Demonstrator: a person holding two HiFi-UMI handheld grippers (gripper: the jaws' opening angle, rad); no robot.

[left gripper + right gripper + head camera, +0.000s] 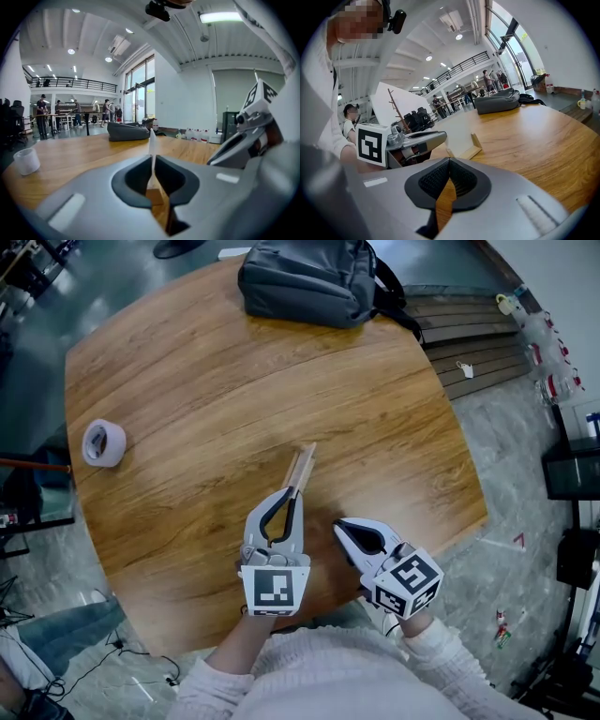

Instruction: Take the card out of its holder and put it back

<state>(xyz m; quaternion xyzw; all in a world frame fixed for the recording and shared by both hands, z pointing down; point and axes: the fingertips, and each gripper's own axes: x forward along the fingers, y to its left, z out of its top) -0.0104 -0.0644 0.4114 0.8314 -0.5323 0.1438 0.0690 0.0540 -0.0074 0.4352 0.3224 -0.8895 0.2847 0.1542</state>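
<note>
A thin pale card (459,137) stands on edge in a low light-wood holder (476,143) near the middle of the round wooden table (187,371). In the head view the card and holder (302,465) show as narrow pale strips just past my left gripper (292,493). In the left gripper view the card (152,140) runs edge-on straight up between the dark pads, and my left gripper (153,159) is shut on it. My right gripper (339,524) rests to the right of the holder, apart from it, and is shut with nothing between its pads (461,180).
A grey bag (309,282) lies at the table's far edge. A roll of white tape (103,443) sits at the left. Both grippers are close to the near table edge. Several people stand far off in the hall.
</note>
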